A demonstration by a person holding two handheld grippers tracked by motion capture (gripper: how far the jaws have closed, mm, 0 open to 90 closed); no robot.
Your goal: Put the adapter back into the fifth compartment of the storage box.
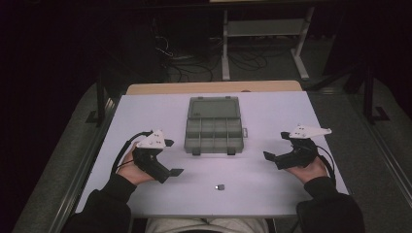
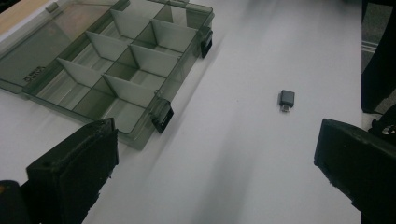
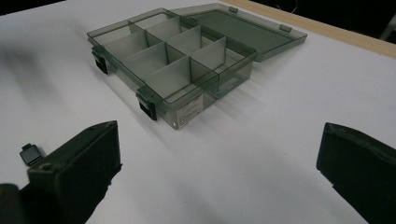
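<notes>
A smoky clear organizer box (image 1: pixel 214 133) lies open at the table's middle, its lid (image 1: pixel 214 108) folded flat behind it and its divided compartments (image 2: pixel 126 70) bare. A small dark adapter (image 1: pixel 220 186) lies on the table in front of the box, nearer the person. My left gripper (image 1: pixel 172 157) is held left of the box and stands open, nothing between its jaws; in its own view the adapter (image 2: pixel 286 100) lies ahead between them. My right gripper (image 1: pixel 277 145) is held right of the box, open and empty, facing the box (image 3: pixel 173 60), with the adapter (image 3: pixel 31 154) beside its left jaw.
The white tabletop (image 1: pixel 272 111) has a wooden strip (image 1: pixel 214 87) along its far edge. Beyond it, in the dark, are cables on the floor and the white legs of a desk frame (image 1: pixel 226 53). The person's dark sleeves come in over the near edge.
</notes>
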